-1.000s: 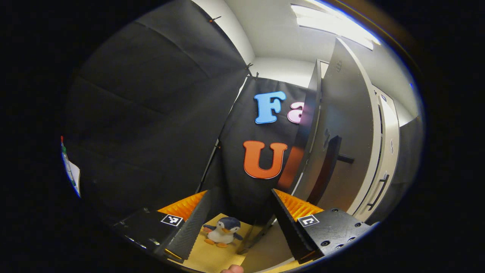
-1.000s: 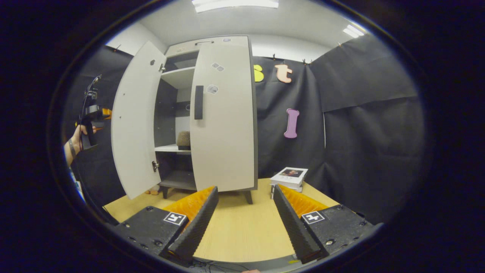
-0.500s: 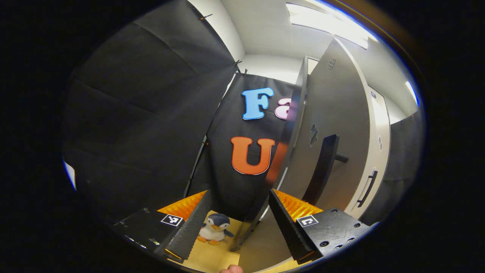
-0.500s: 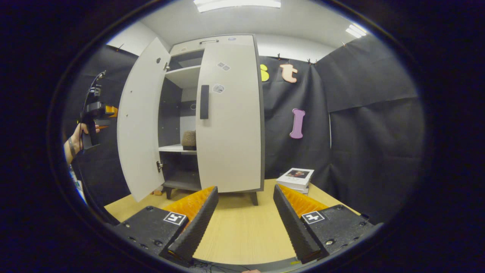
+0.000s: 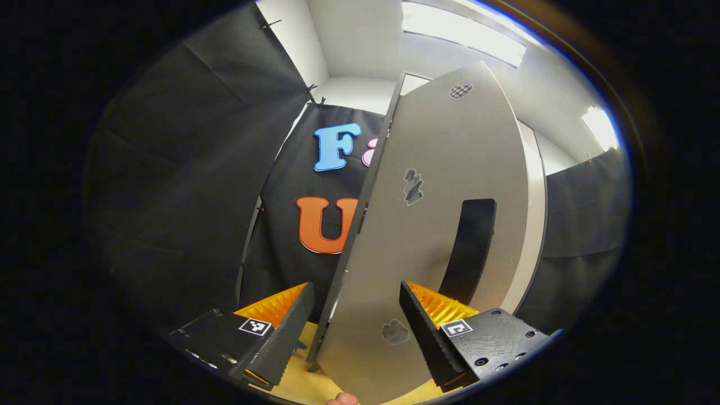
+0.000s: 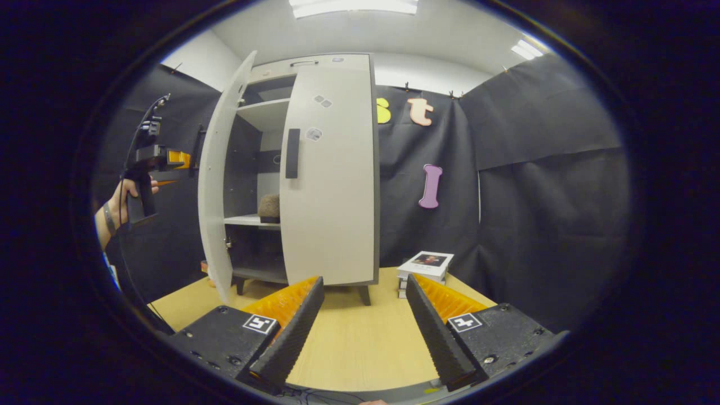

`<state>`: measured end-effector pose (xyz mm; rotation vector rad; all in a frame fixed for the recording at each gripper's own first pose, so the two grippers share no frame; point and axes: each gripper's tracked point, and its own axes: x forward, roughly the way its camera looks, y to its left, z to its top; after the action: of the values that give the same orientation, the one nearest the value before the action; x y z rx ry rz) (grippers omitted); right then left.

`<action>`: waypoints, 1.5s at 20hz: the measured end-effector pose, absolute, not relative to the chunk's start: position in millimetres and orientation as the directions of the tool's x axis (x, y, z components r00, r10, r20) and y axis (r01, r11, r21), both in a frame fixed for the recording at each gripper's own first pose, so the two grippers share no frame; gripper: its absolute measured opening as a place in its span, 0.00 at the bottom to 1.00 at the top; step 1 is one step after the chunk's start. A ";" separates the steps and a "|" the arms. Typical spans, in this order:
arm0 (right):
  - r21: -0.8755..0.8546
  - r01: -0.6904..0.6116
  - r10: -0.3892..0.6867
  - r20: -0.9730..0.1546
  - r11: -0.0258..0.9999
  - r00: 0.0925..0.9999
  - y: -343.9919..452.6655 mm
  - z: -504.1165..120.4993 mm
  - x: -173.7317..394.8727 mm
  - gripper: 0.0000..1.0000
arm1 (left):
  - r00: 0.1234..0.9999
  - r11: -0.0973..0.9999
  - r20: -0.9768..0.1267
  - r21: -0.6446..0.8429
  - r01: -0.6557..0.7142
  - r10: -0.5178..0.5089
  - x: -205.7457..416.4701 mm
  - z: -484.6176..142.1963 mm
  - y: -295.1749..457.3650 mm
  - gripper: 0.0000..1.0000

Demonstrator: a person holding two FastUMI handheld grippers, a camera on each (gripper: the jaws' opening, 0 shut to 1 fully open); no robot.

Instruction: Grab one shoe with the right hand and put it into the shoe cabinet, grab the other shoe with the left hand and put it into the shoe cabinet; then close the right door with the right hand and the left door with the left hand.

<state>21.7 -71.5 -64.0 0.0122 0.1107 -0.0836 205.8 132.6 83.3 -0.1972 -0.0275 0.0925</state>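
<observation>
The grey shoe cabinet stands at the back of the wooden table. Its right door is shut. Its left door stands partly ajar, almost edge-on in the right gripper view. A brown shoe rests on the middle shelf inside. My left gripper is open right against the outer face of the left door, near its black handle. A hand holds the left gripper just left of that door. My right gripper hangs open over the table, holding nothing.
A short stack of books lies on the table right of the cabinet. Black cloth walls close the booth on the left, back and right. Bare tabletop lies in front of the cabinet.
The left door has swung a good way toward shut, and the left gripper has followed it in against its outer face. The right gripper has barely moved.
</observation>
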 end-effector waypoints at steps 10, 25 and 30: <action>-0.024 0.137 -0.138 -0.095 0.990 0.986 -90.9 -61.4 12.5 0.95 | 0.993 0.974 0.029 -0.199 -0.109 0.117 199.3 85.1 129.8 0.99; 0.025 0.016 -0.012 -0.131 1.000 0.991 -52.0 -73.5 16.2 0.96 | 0.999 0.999 -0.052 -0.051 -0.018 0.016 80.5 15.8 29.2 0.99; 0.022 -0.022 0.025 -0.140 1.000 0.990 -39.1 -77.5 10.2 0.96 | 0.996 0.999 -0.087 -0.029 -0.013 0.011 46.7 -17.3 0.3 0.94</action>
<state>10.2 -39.1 -77.5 0.0204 0.1409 0.0232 46.7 0.3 -17.3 -0.0297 0.0868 0.0121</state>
